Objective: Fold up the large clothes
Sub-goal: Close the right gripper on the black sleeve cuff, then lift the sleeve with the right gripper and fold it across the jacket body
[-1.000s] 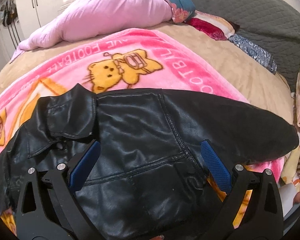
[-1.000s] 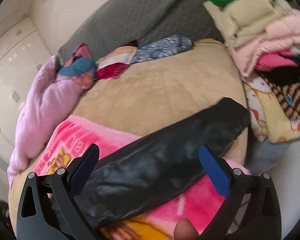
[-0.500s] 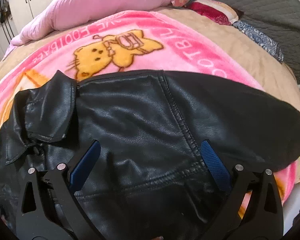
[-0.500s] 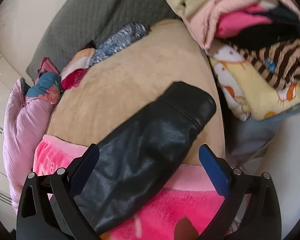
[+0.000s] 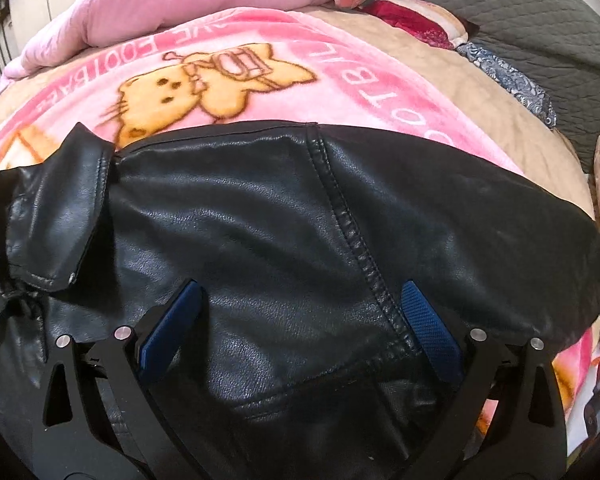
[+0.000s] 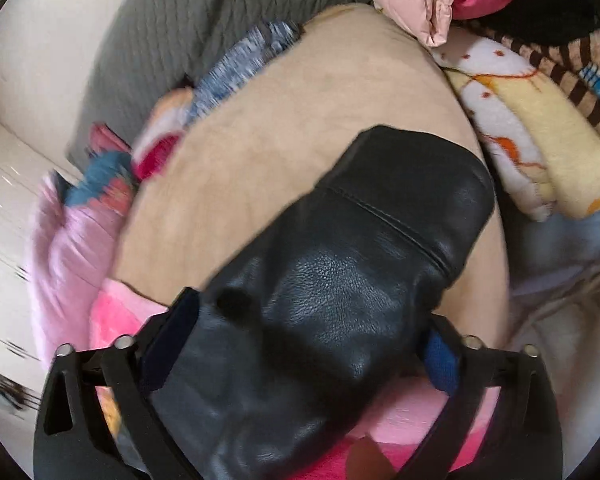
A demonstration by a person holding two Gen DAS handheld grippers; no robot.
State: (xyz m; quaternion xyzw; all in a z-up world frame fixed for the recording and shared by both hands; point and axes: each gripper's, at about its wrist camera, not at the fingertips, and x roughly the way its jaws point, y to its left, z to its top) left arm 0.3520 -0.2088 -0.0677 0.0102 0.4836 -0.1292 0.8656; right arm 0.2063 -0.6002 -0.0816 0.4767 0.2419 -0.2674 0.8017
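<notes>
The jacket (image 5: pixel 284 232) lies flat on the bed's blanket (image 5: pixel 340 80). Left hand-held gripper (image 5: pixel 296 320) hovers wide over its chest. Right hand-held gripper (image 6: pixel 308 332) is closing around the sleeve (image 6: pixel 364 248).

Tan bed (image 5: pixel 452 92), pink cartoon blanket (image 5: pixel 340 76) spread on it, lilac duvet (image 5: pixel 180 4), folded clothes pile (image 6: pixel 540 92)

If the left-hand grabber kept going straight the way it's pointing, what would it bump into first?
Most likely the black leather jacket: the left gripper points down at its body, fingers open above it. How near it is I can't tell.
</notes>
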